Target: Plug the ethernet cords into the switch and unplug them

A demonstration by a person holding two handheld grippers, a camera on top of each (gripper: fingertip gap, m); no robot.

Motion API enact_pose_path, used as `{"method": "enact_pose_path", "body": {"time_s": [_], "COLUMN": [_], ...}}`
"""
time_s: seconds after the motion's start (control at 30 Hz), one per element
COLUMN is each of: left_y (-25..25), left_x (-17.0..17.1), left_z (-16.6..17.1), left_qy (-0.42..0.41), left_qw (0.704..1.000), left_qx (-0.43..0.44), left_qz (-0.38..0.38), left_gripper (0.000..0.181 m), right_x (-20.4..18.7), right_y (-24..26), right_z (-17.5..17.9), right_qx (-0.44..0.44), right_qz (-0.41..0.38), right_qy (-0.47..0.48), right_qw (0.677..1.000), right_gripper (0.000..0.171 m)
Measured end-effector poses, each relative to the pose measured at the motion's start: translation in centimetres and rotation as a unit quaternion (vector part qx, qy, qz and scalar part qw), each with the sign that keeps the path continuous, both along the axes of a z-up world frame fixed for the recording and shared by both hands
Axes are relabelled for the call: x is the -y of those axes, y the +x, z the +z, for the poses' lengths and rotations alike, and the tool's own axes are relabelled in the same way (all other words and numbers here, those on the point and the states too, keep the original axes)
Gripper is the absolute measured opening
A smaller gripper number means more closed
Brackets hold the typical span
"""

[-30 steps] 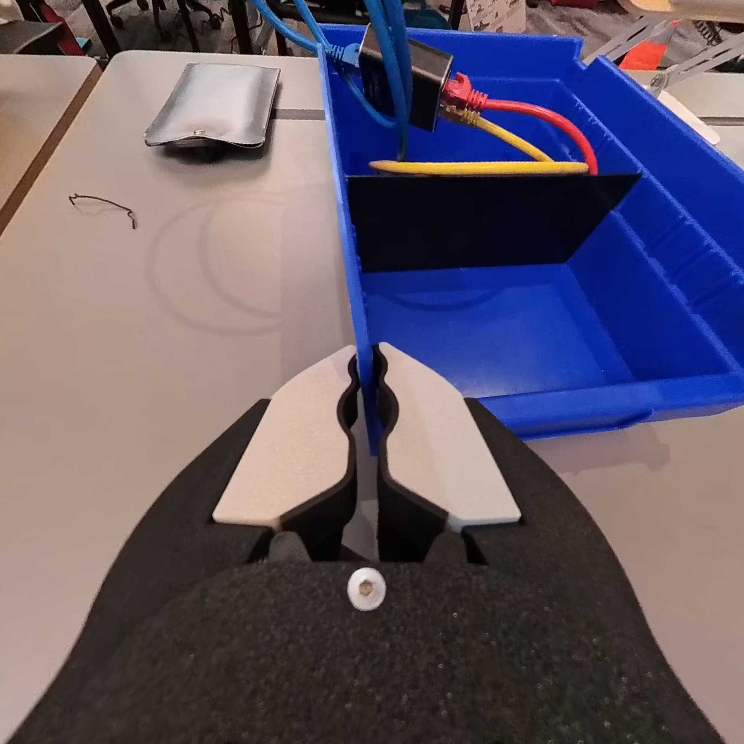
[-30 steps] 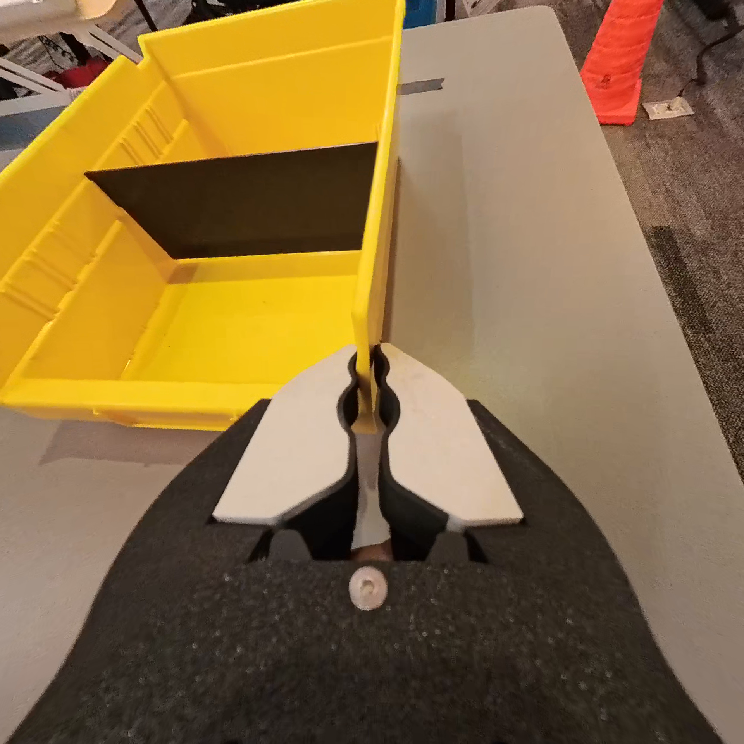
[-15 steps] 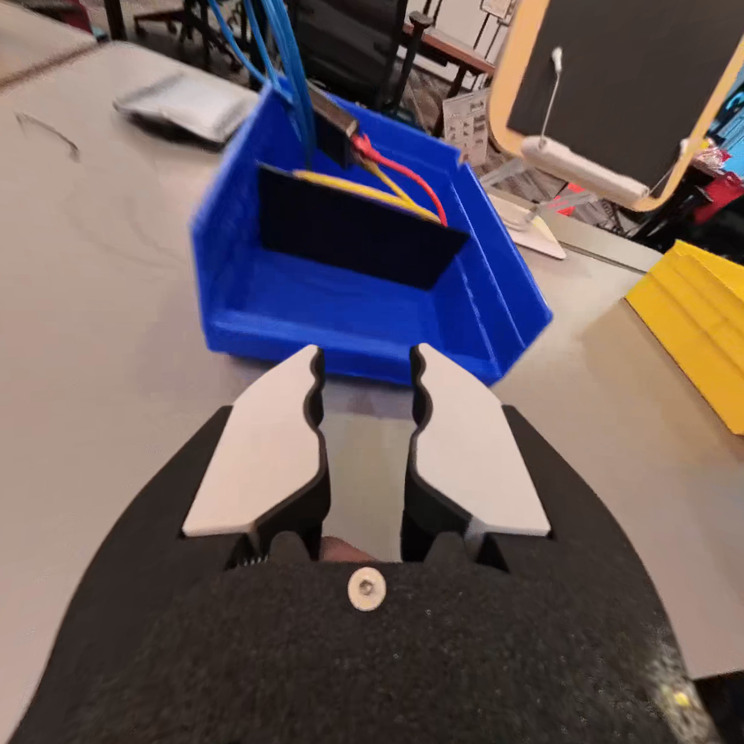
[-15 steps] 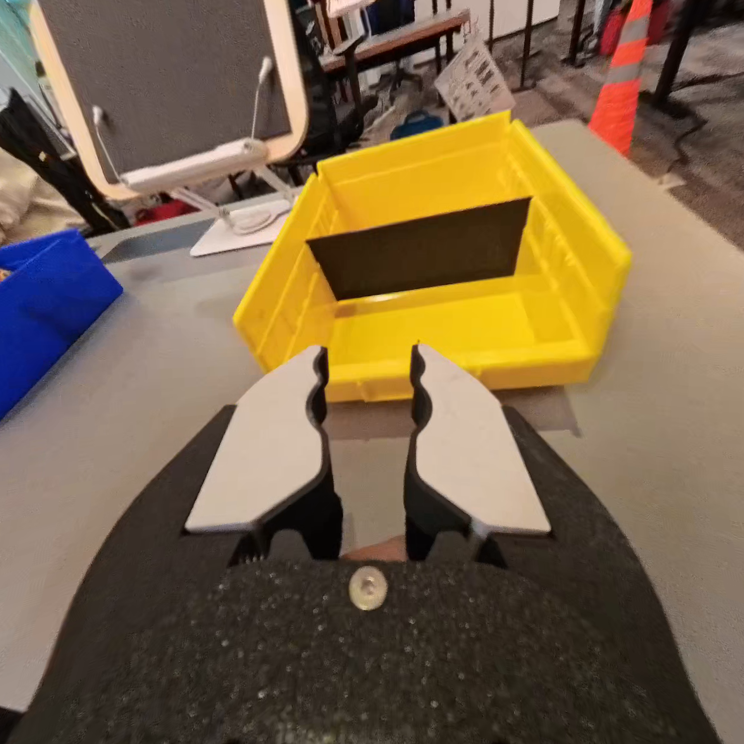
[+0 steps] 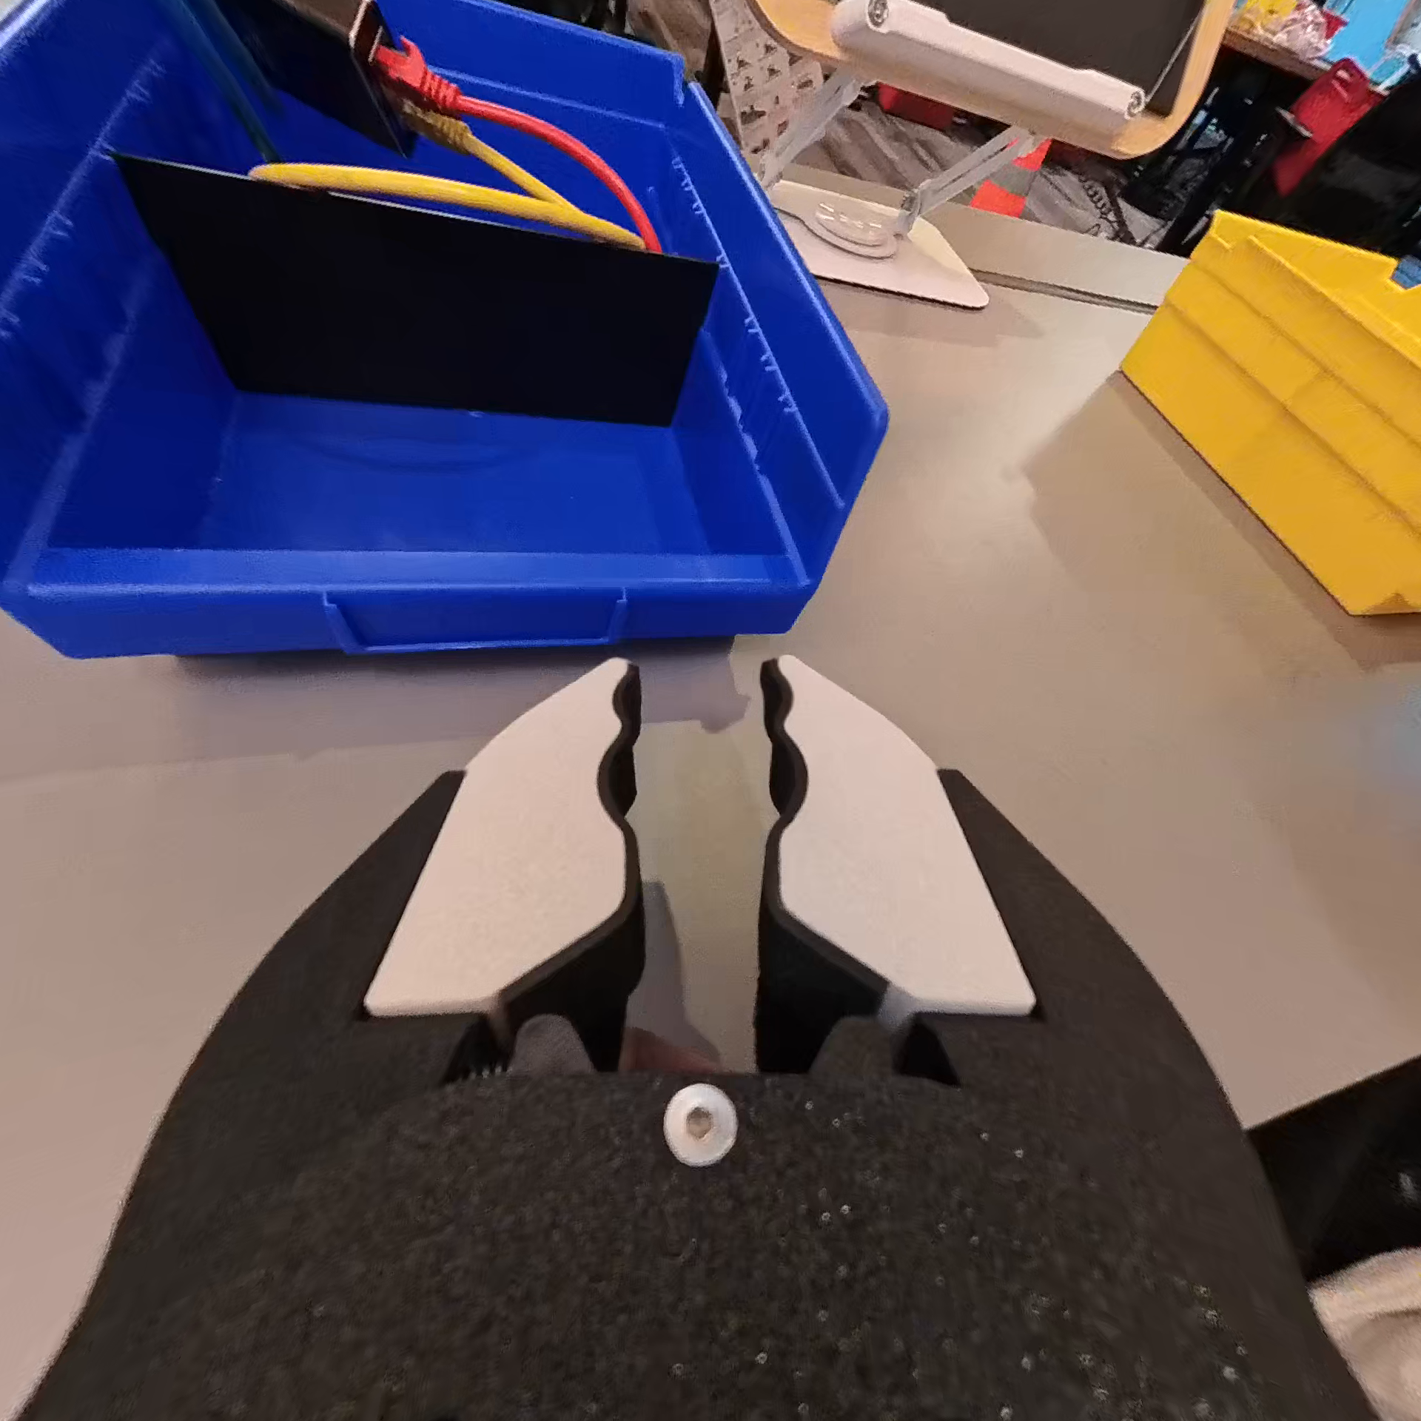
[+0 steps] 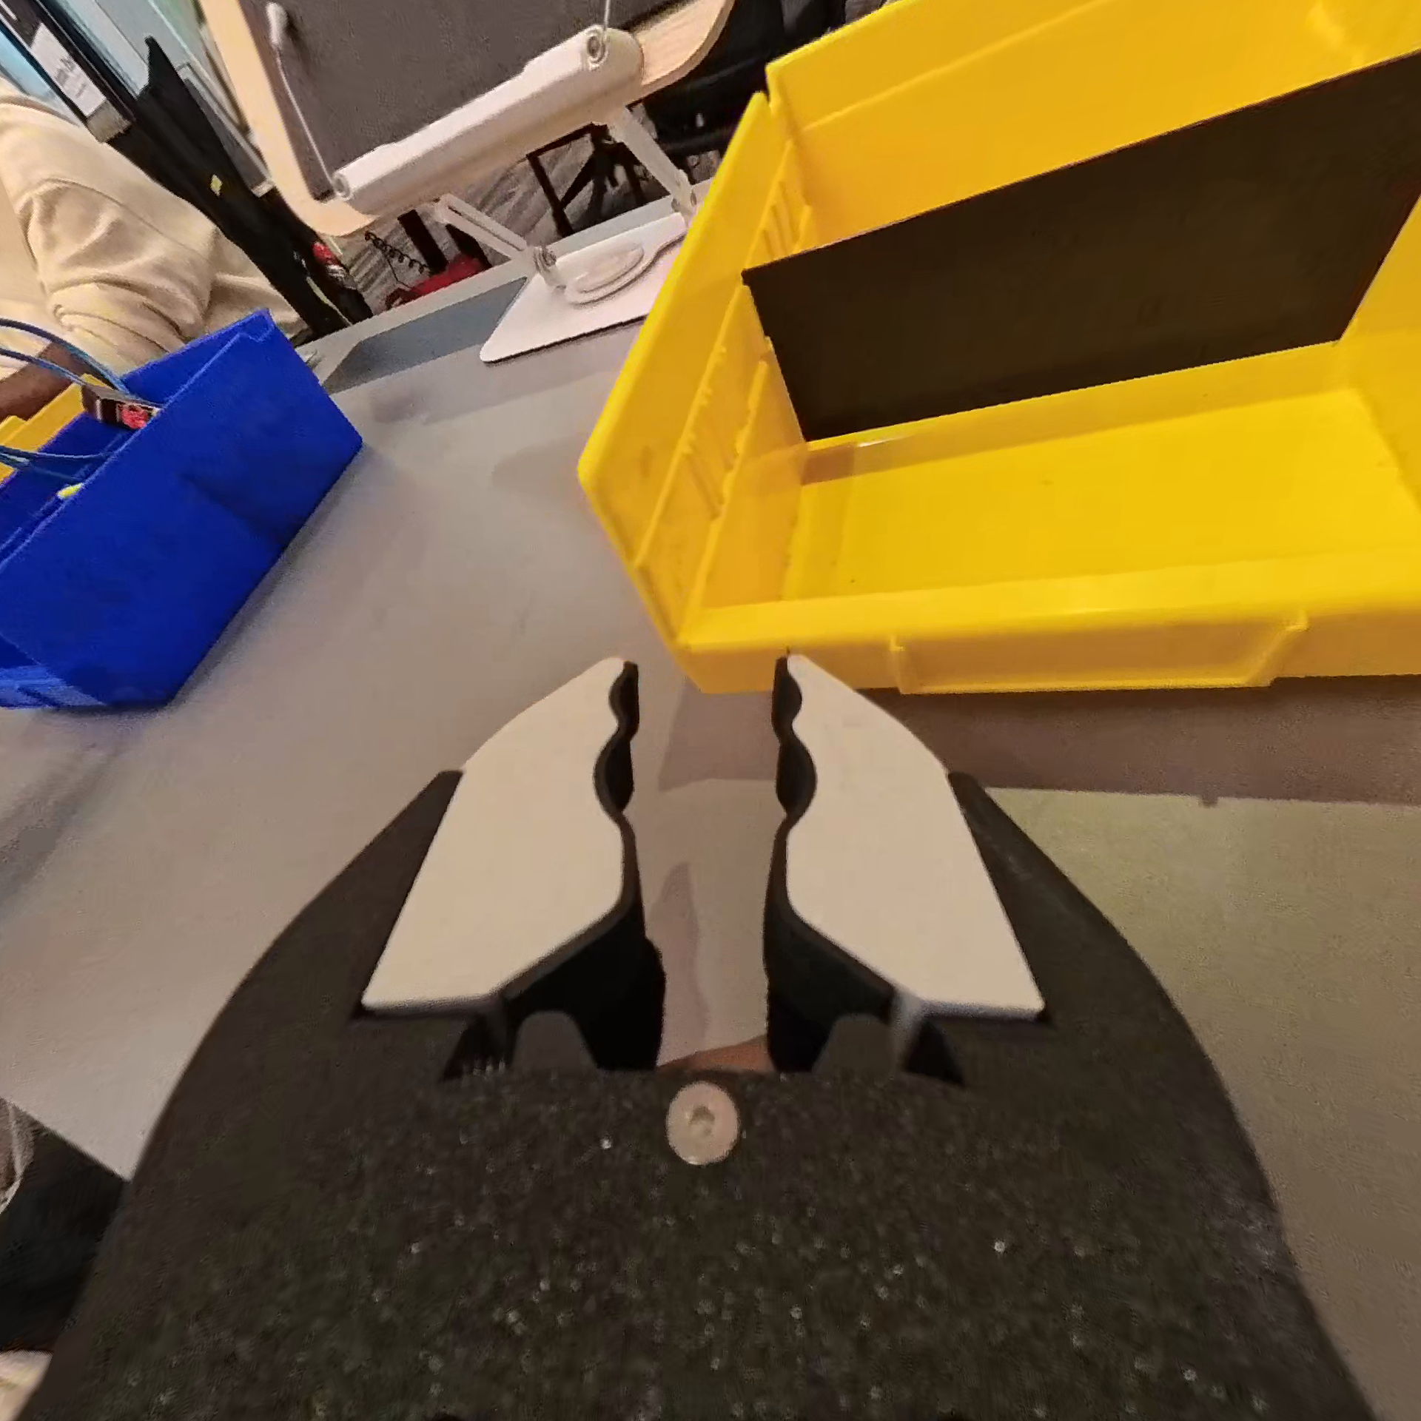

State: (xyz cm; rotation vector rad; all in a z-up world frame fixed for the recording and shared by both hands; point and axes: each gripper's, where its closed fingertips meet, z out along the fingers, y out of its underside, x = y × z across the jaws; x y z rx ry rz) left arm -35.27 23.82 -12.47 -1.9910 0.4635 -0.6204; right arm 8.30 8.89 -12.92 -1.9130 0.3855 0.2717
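Note:
A black switch (image 5: pixel 323 84) leans in the back compartment of the blue bin (image 5: pixel 400 607), with a red cord (image 5: pixel 554 131) and a yellow cord (image 5: pixel 477 192) plugged into it. Blue cords rise from it in the right wrist view (image 6: pixel 46 369). My left gripper (image 5: pixel 700 677) is open and empty, just in front of the blue bin's front right corner. My right gripper (image 6: pixel 703 677) is open and empty, at the front left corner of the yellow bin (image 6: pixel 1000 623). The blue bin also shows in the right wrist view (image 6: pixel 154 538).
Each bin has a black divider (image 5: pixel 430 323) (image 6: pixel 1076 292) across it. The yellow bin stands to the right in the left wrist view (image 5: pixel 1292 430). A white stand base (image 5: pixel 869 246) sits at the table's back. A person in a cream sleeve (image 6: pixel 100 254) is at far left. The grippers' ends are close to 45 centimeters from one another.
Both grippers let go of the bin walls, opened and pulled back. Each now points at the gap between the two bins.

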Motion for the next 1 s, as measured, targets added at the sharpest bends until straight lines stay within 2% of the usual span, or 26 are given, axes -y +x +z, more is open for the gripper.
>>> {"method": "enact_pose_path", "body": {"time_s": [0.13,0.2,0.3,0.33,0.4,0.47,0.53,0.6,0.67,0.73,0.8,0.83,0.9,1.0], "left_y": [1.3,2.3,3.5,3.3,2.9,2.0,1.3,0.9,0.5,0.6,0.5,0.4,0.2,0.6], "left_x": [0.7,1.3,1.9,1.4,-0.4,-3.6,-7.9,-12.6,-17.1,-20.8,-24.0,-25.2,-27.0,-28.1], "left_z": [-0.2,0.0,2.3,3.2,5.1,7.2,9.4,10.3,9.7,8.9,7.8,7.1,5.5,3.6], "left_qy": [0.006,0.011,0.040,0.045,0.065,0.102,0.150,0.177,0.168,0.187,0.214,0.217,0.203,0.164], "left_qw": [0.998,0.996,0.990,0.990,0.987,0.977,0.955,0.920,0.871,0.799,0.703,0.658,0.591,0.528], "left_qx": [-0.013,-0.016,0.033,0.036,0.007,-0.077,-0.169,-0.274,-0.391,-0.494,-0.595,-0.634,-0.683,-0.723], "left_qz": [-0.055,-0.089,-0.130,-0.128,-0.144,-0.169,-0.192,-0.217,-0.245,-0.287,-0.324,-0.343,-0.379,-0.414], "left_gripper": [0.031,0.038,0.037,0.032,0.038,0.038,0.044,0.042,0.040,0.045,0.047,0.047,0.050,0.055], "right_x": [0.2,0.2,0.1,0.0,0.0,0.0,-0.1,-0.2,-0.3,-0.3,-0.4,-0.4,-0.4,-0.5], "right_y": [0.1,0.2,0.1,0.1,-0.1,-0.3,-0.6,-0.8,-1.0,-1.2,-1.4,-1.5,-1.7,-1.9], "right_z": [-0.2,-0.3,-0.6,-0.7,-0.8,-0.9,-1.0,-1.0,-1.2,-1.3,-1.5,-1.5,-1.6,-1.8], "right_qx": [0.013,0.012,0.022,0.026,0.032,0.030,0.021,0.013,0.010,0.014,0.020,0.023,0.030,0.038], "right_qz": [0.002,0.001,0.004,0.007,0.011,0.016,0.022,0.028,0.034,0.038,0.041,0.043,0.047,0.052], "right_qy": [-0.009,-0.010,-0.017,-0.021,-0.024,-0.023,-0.023,-0.023,-0.026,-0.031,-0.037,-0.039,-0.042,-0.046], "right_qw": [1.000,1.000,1.000,0.999,0.999,0.999,0.999,0.999,0.999,0.999,0.998,0.998,0.998,0.997], "right_gripper": [0.032,0.031,0.031,0.031,0.031,0.032,0.031,0.032,0.032,0.032,0.032,0.032,0.032,0.032]}}
